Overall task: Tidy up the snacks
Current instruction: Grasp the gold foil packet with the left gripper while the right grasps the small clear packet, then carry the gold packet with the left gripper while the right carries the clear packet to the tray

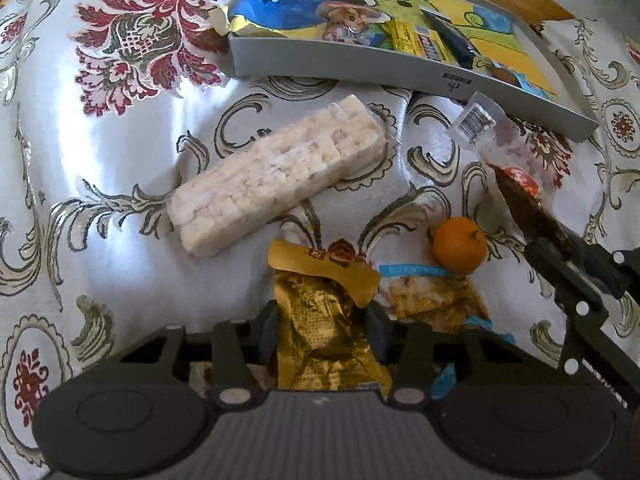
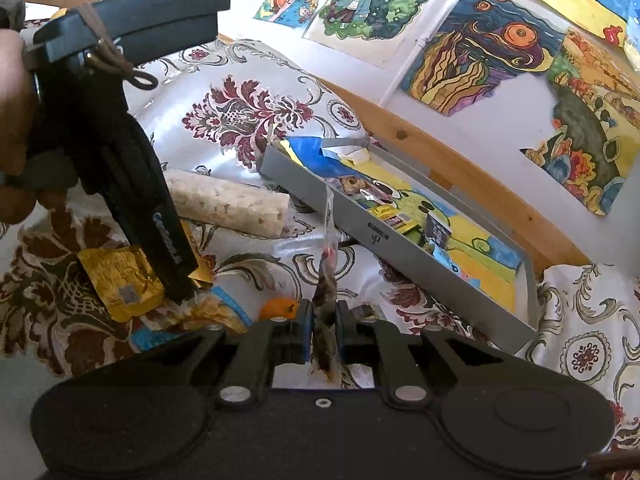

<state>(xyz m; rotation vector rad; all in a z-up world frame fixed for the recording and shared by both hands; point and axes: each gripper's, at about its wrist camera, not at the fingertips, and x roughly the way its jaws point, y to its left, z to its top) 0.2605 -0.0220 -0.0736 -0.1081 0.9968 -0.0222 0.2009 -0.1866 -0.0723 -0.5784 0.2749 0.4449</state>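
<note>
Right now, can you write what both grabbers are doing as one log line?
left gripper: shut on gold packet | right gripper: shut on clear snack packet | grey tray: partly filled | orange: on cloth

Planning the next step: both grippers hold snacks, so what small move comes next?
Probably carry the right gripper, shut on the clear packet, over the grey tray and release; the tray is open and close ahead, holding few items.

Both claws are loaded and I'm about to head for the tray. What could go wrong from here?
1. The right claw pinches the clear packet low; its floppy top may snag the tray wall.
2. The left claw holds the gold pouch close to the tangerine, which a swing could roll.
</note>
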